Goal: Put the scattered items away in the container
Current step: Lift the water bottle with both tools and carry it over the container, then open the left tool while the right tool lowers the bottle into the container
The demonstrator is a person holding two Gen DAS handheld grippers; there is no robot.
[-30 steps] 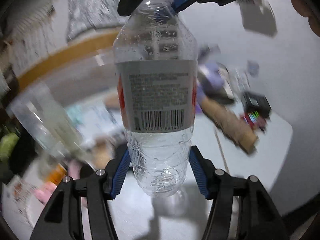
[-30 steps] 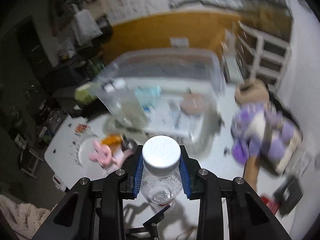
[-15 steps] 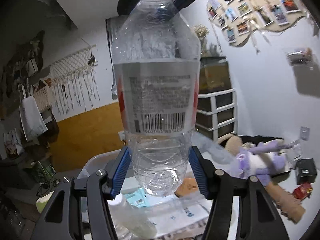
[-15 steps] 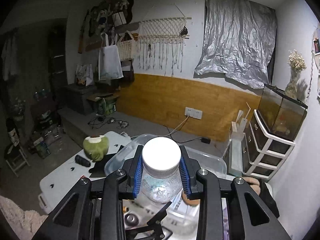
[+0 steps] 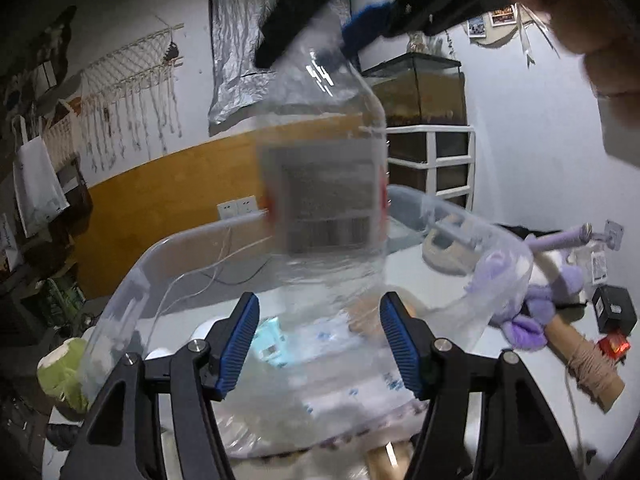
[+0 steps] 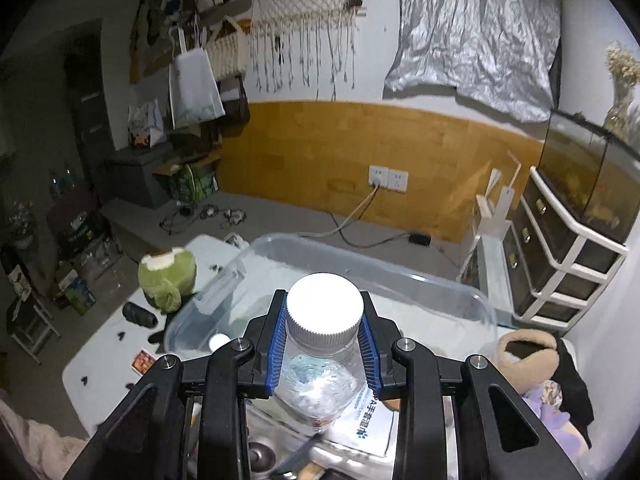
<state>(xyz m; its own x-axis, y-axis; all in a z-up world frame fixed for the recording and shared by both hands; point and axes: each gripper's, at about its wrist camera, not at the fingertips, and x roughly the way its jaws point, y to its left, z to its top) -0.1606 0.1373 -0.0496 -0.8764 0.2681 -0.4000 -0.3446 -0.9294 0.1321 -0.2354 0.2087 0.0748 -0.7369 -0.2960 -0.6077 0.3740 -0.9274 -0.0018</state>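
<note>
White tabletop carries the clear plastic storage bin [image 6: 460, 300], and the clear plastic water bottle [image 5: 324, 200] hangs above it for dropping in. Right gripper [image 6: 325, 344] clamps its white cap; left gripper [image 5: 320, 344] stands spread, pads clear of the base.

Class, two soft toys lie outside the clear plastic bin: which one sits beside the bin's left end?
The green coconut-shaped plush toy, by the clear plastic bin's left end; the purple plush toy lies beyond its right end.

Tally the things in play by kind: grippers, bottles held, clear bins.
Grippers: 2, left gripper and right gripper
Bottles held: 1, the bottle, gripped at its cap
Clear bins: 1, the clear bin
Total: 4
</note>
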